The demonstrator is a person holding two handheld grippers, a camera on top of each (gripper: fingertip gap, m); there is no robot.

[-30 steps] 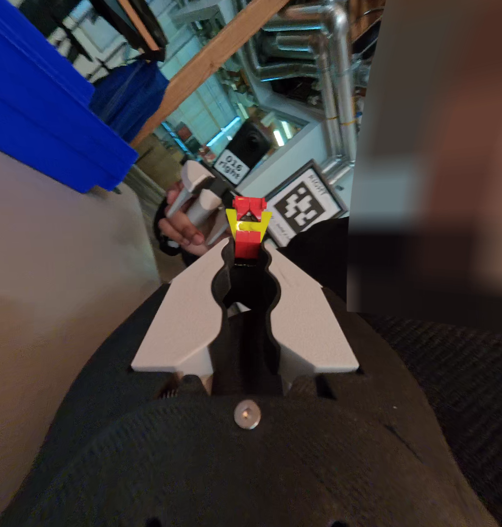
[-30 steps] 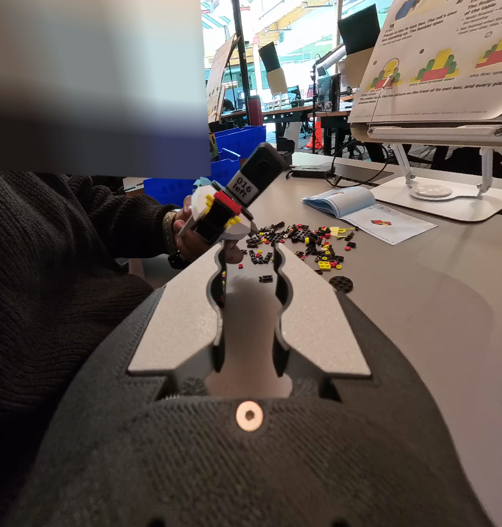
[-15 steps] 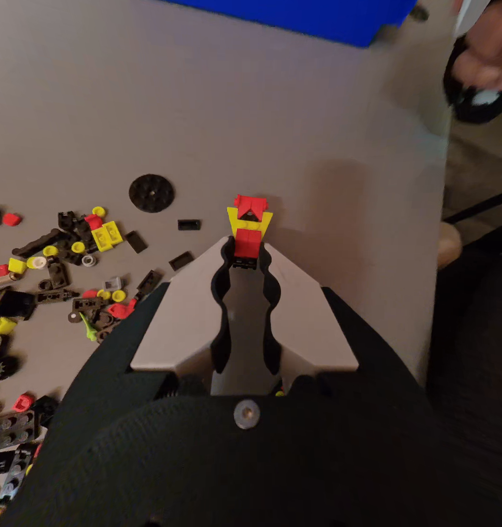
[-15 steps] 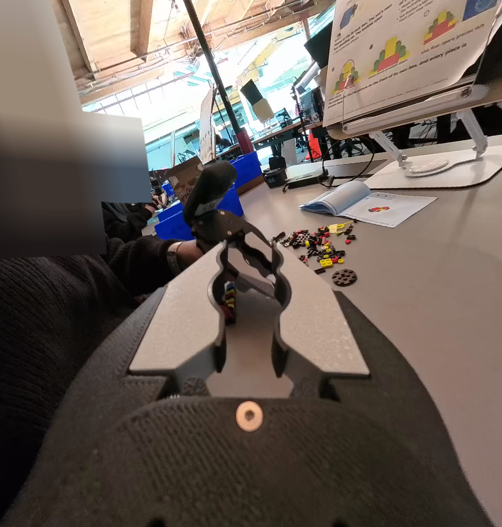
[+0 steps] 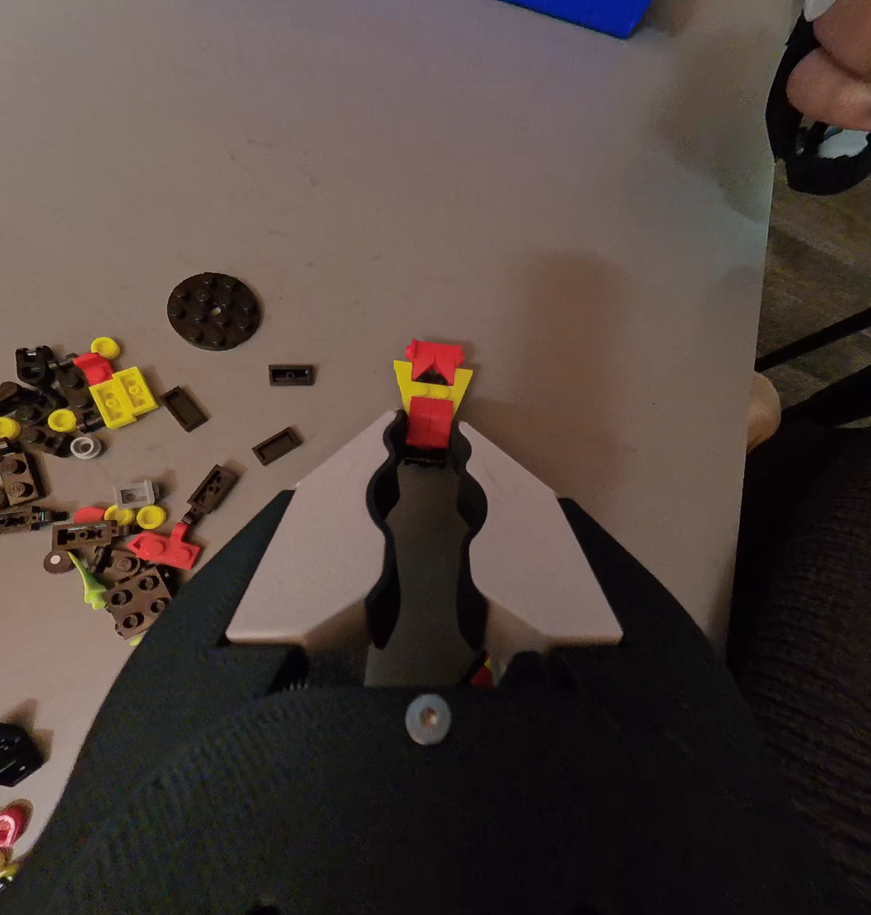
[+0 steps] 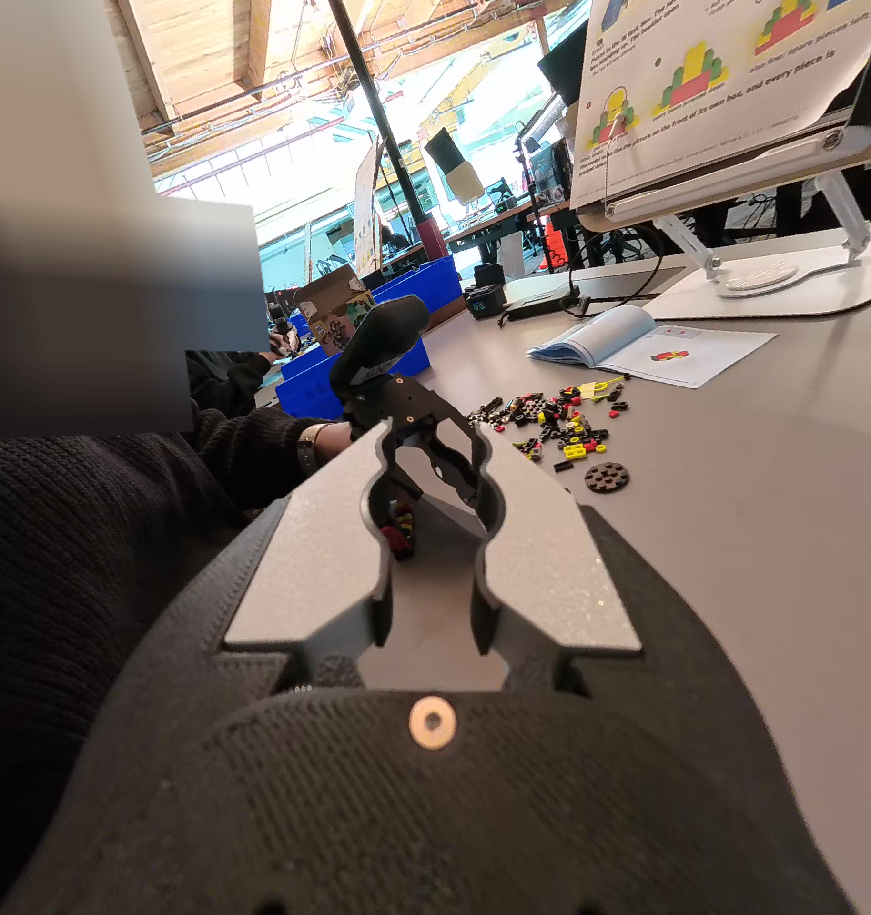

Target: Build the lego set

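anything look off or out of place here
Nothing stands out. The left gripper holds the red and yellow lego assembly straight between its tips, loose pieces lie scattered on the table as expected mid-build, and the right gripper is open.

Blue bins at table far edge; cardboard box behind; tilted stand right.

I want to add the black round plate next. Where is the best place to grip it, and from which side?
The black round plate lies flat, studs up, apart from the loose pieces. Probably best to come from above and close the jaws across its rim, since a flat disc offers no tall side. The right gripper is open; the left gripper holds the red and yellow model.
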